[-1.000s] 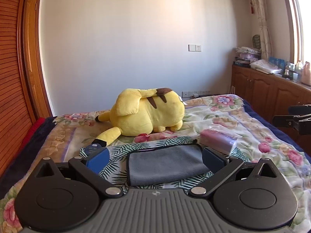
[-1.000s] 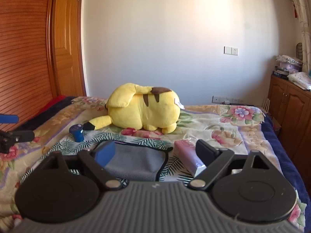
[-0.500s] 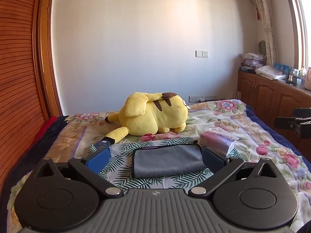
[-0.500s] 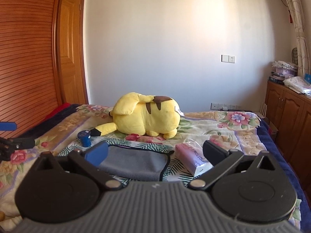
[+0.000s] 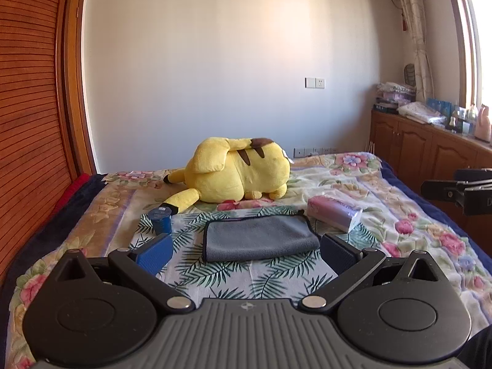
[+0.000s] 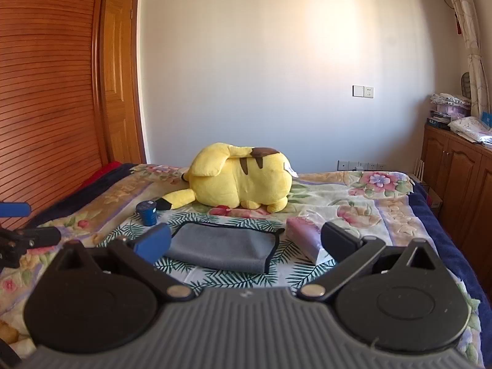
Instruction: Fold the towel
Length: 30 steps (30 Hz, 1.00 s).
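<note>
I hold two claws above a bed (image 5: 369, 190) covered in a flowered quilt. My left claw (image 5: 246, 253) is wide open, holding nothing; my right claw (image 6: 246, 241) is also wide open and empty.

The towel (image 5: 259, 236) is a grey cloth with dark piping along its edges. It lies flat on the quilt, already doubled over by the look of its thick near edge. It looks soft, light and limp, so I judge it will sag and drape when lifted and will not slip much in rubber pads. The best hold is at its corners or along one short edge, pinching both layers together.

From my left claw, the towel lies just ahead, centred between the two fingers and below them, not touching. From my right claw, the towel (image 6: 223, 246) sits ahead and slightly toward the left finger, which overlaps its near left corner in view.

A pink tissue pack (image 5: 333, 215) rests just beyond my right finger in the left view, close to the towel's far right corner. A small blue cup (image 5: 160, 220) stands ahead of the left finger. A yellow plush (image 5: 240, 172) lies farther ahead, well behind the towel.
</note>
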{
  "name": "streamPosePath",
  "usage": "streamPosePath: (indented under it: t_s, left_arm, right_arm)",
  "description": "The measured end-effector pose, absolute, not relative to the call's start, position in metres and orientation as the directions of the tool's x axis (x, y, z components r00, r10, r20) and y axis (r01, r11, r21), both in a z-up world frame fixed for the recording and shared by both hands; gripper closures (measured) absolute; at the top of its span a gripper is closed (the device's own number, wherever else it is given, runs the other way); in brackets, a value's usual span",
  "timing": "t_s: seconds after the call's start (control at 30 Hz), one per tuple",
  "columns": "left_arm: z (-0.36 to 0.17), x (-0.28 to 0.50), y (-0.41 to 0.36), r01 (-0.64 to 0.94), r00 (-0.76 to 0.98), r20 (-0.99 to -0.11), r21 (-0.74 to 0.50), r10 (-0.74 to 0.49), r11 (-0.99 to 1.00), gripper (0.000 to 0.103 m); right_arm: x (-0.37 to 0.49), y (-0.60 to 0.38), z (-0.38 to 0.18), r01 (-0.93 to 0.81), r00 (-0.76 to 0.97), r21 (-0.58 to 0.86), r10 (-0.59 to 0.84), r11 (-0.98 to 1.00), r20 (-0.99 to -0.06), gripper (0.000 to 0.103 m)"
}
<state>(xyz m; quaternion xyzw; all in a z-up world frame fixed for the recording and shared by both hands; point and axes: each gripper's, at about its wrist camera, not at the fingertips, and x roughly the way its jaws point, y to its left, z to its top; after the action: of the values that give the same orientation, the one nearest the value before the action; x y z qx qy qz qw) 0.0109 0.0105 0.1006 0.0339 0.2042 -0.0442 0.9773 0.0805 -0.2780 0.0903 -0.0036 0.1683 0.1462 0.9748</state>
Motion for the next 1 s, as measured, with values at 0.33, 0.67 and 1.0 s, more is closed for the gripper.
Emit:
streamPosePath:
  t_s: [0.33,0.67,1.0]
  left_arm:
    - [0.067,0.005,0.013,0.101,0.894,-0.442,0.027,-0.079,0.994,0.016]
    - [0.032,0.005,0.011,0.101,0.876,-0.475,0.024,-0.078,0.995,0.016]
    - [0.000,-0.006,0.004,0.106,0.855,-0.513,0.022,-0.079,0.994,0.016]
  right_arm:
    - [0.067,-0.267,0.066,-0.301,0.890,0.033,0.293,0.953,-0.349,0.000]
    - [0.059,-0.255,0.036,-0.292,0.887,0.029,0.283,0.956,-0.364,0.000]
    - [0.048,-0.247,0.004,-0.286,0.878,0.024,0.272,0.958,-0.393,0.000]
